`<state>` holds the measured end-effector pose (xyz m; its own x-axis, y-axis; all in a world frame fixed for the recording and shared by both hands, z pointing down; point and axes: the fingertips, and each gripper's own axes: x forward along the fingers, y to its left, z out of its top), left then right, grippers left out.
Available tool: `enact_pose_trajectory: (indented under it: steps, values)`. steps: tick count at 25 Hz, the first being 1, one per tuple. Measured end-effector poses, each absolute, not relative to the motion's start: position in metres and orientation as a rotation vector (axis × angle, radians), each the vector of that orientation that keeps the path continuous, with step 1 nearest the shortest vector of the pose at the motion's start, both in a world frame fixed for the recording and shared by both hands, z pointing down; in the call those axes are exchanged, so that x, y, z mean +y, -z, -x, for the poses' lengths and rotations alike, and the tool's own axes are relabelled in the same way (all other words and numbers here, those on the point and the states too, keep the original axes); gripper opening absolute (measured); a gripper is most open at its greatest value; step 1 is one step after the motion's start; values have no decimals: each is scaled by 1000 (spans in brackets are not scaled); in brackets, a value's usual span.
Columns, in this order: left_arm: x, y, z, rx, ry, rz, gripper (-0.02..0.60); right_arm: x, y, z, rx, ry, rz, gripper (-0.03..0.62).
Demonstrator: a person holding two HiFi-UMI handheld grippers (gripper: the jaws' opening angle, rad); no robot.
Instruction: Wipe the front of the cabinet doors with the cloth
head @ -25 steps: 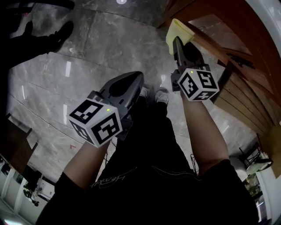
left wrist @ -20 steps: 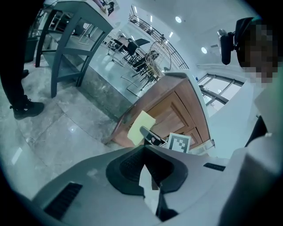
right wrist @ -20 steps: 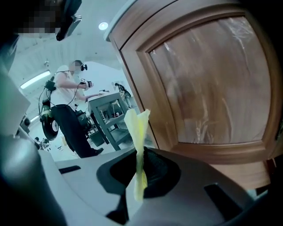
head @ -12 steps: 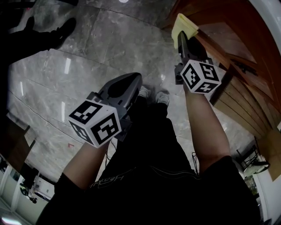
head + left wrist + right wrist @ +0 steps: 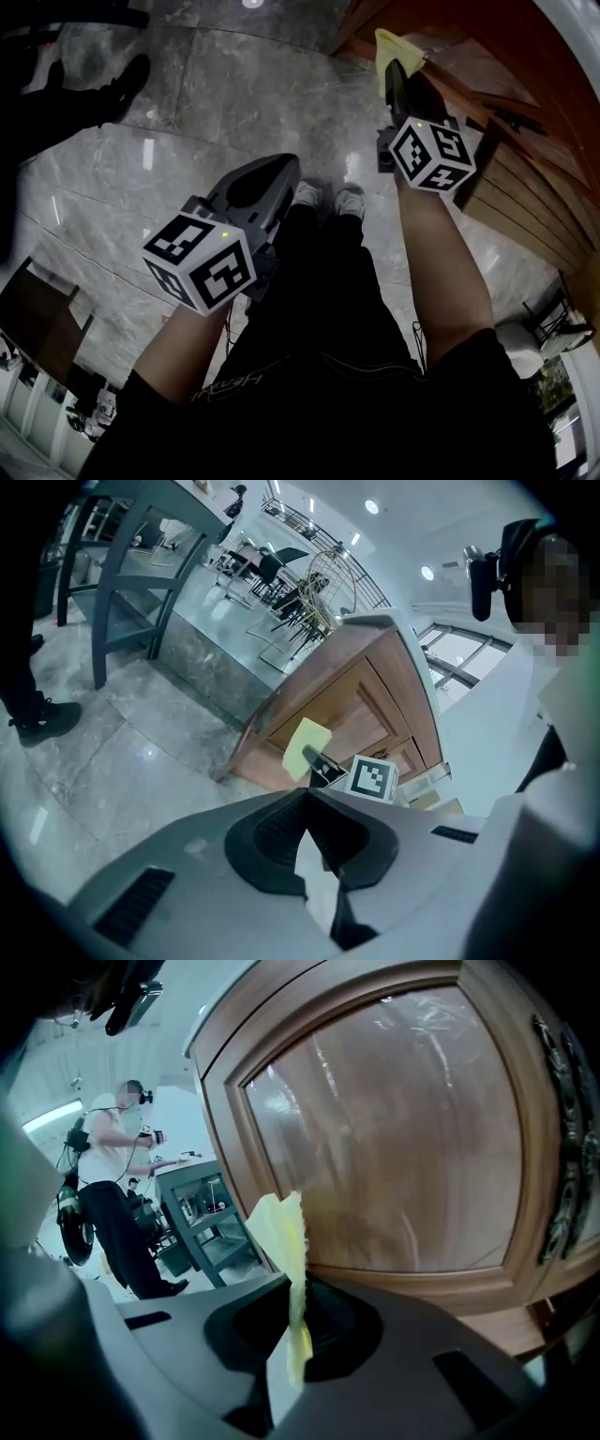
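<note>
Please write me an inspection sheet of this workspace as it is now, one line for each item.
Surface: glossy brown wooden cabinet door, streaky reflections on its panel.
Job's things: thin yellow cloth, held up at the door; contact cannot be told.
Clutter: nothing seen.
Grippers: right gripper shut on the cloth; left gripper shut, empty, away from the cabinet.
Cables: nothing seen.
Surroundings: grey marble floor; another person standing beside a grey shelf table.
</note>
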<state>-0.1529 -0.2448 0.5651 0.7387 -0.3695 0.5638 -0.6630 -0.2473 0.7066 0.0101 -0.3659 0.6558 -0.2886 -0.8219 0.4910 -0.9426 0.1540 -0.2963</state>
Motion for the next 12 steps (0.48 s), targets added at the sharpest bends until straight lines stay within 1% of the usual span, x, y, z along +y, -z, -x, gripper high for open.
enact_pose_trajectory:
  steps: [12]
  values:
    - [-240, -565, 95, -662, -423, -1928, 6, -342, -654, -75, -2135, -858, -1880, 41]
